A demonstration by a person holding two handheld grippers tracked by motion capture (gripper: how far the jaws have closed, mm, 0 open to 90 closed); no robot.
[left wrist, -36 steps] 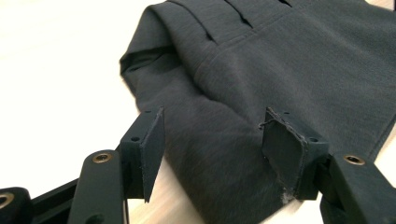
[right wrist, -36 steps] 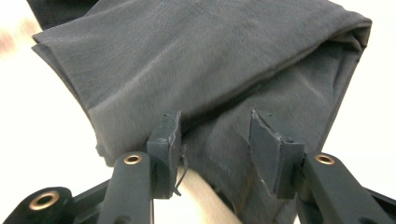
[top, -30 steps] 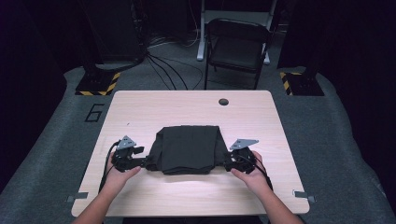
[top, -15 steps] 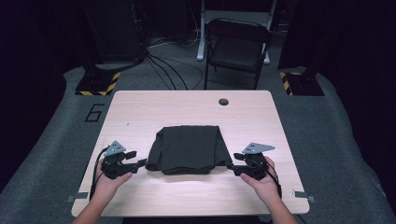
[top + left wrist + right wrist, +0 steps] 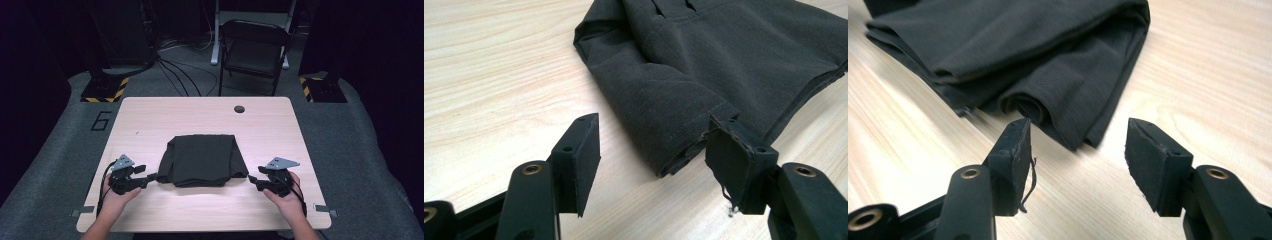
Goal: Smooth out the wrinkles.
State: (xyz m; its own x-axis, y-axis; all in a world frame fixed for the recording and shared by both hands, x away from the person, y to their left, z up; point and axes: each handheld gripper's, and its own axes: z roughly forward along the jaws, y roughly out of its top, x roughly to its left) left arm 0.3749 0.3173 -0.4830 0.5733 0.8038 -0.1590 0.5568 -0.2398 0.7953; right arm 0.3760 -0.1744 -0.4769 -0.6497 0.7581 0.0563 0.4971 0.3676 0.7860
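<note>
High view: a dark folded cloth (image 5: pixel 202 160) lies at the middle of the table (image 5: pixel 280 125), lower centre of the frame. The left gripper (image 5: pixel 148 177) sits at its lower left corner, the right gripper (image 5: pixel 252 179) at its lower right corner, both just off the fabric.

Left gripper view: the jaws stand wide and empty; the cloth (image 5: pixel 719 65) fills the upper right, its corner reaching between the pads without being pressed.

Right gripper view: the jaws have just been opening and hold nothing; the cloth's (image 5: pixel 1013 50) folded edge lies just ahead, upper left.

The folding looks finished, or nearly; at most a last tidy or another fold is left.
</note>
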